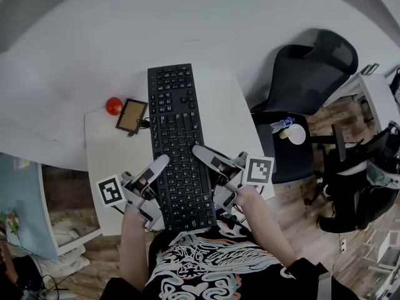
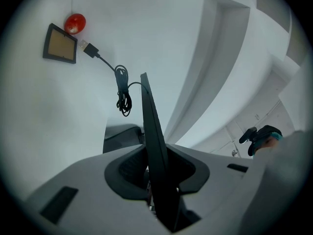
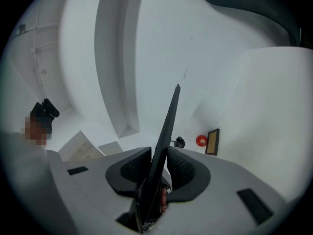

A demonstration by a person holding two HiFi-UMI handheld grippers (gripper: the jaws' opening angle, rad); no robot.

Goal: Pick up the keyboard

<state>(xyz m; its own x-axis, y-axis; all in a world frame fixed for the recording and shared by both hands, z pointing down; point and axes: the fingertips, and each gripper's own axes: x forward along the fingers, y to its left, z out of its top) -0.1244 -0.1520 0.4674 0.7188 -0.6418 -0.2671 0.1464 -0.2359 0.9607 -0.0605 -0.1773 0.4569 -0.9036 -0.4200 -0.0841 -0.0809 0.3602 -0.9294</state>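
Left gripper [image 1: 160, 163]: jaws clamped on left edge of keyboard [image 1: 174, 114], near end. Right gripper [image 1: 202, 153]: jaws clamped on right edge, apparently full pad contact. Forearms [image 1: 132, 245] reach forward.

The right gripper [image 3: 159, 170] clamps the black keyboard [image 3: 169, 116] edge-on; beyond, a red ball [image 3: 201, 140] sits beside a small framed panel [image 3: 212, 141].

A red ball [image 1: 113, 105] sits just beside a small framed panel [image 1: 132, 116] on the white table [image 1: 106, 158]

We see the keyboard [image 1: 177, 144] over the table's [image 1: 105, 164] middle, with the ball [image 1: 113, 105] and small board [image 1: 132, 116] by its far left corner.
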